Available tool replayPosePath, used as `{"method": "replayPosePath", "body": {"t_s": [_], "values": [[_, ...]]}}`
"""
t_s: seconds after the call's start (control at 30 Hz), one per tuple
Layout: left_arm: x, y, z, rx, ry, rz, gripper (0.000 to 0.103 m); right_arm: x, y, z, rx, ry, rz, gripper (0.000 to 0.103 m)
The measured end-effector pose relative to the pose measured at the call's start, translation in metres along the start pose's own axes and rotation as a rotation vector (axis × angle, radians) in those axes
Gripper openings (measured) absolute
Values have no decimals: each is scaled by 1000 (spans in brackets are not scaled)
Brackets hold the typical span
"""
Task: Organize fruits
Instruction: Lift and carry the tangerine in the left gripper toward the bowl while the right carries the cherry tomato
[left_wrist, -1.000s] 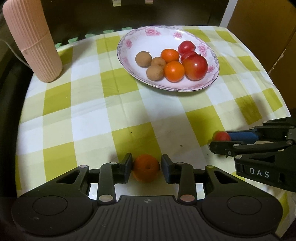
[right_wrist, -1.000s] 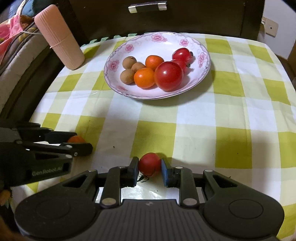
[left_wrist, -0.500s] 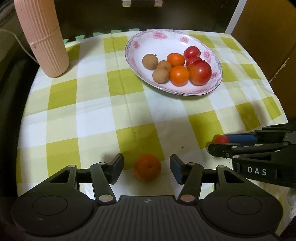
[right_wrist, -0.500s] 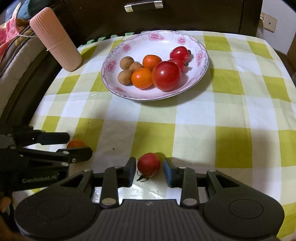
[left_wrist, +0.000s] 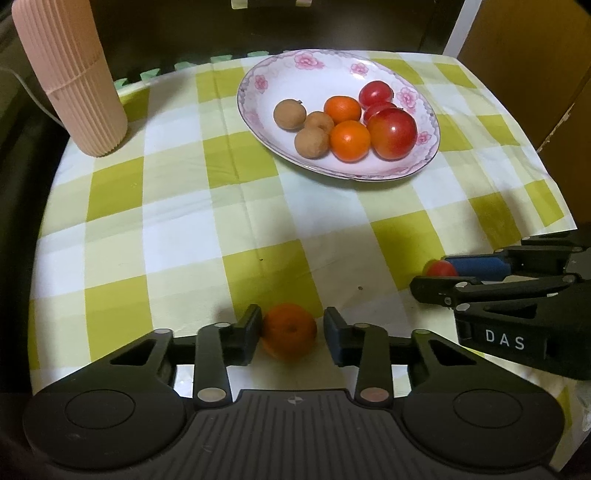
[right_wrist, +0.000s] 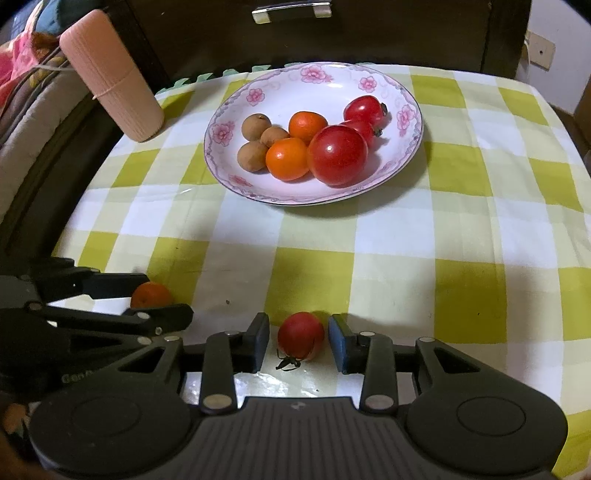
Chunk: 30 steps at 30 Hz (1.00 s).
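Both grippers stand over the near edge of the cloth (left_wrist: 184, 206). The left gripper (left_wrist: 291, 332), wider half a second ago, has narrowed: one pad touches the orange (left_wrist: 289, 329), the other is just clear. The right gripper (right_wrist: 298, 341) has opened a little; the tomato (right_wrist: 301, 335) lies free between its jaws. Neither fruit is gripped; the plate (right_wrist: 295, 83) waits well apart.

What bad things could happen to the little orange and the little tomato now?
The orange is round and lies loose between the left gripper's open fingers, so a nudge could roll it along the tablecloth. The small tomato sits just as loose in the open right gripper, close to the table's near edge. The plate already holds a tight cluster, so fruit dropped on it might bounce off.
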<state>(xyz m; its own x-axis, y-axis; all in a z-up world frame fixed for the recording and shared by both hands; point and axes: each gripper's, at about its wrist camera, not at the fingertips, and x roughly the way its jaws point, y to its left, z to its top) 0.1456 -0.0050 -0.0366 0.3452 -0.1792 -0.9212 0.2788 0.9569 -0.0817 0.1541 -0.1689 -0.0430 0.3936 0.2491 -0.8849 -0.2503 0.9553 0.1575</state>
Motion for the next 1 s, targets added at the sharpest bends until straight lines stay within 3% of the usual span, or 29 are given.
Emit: {"method": "replayPosePath", "body": {"t_s": [0.13, 1.0], "values": [[-2, -1, 0, 2, -8, -4, 40, -2, 2, 0, -16, -7, -5, 26], [-21, -4, 27, -18, -106, -36, 40, -21, 6, 17, -4, -77, 34, 26]]}}
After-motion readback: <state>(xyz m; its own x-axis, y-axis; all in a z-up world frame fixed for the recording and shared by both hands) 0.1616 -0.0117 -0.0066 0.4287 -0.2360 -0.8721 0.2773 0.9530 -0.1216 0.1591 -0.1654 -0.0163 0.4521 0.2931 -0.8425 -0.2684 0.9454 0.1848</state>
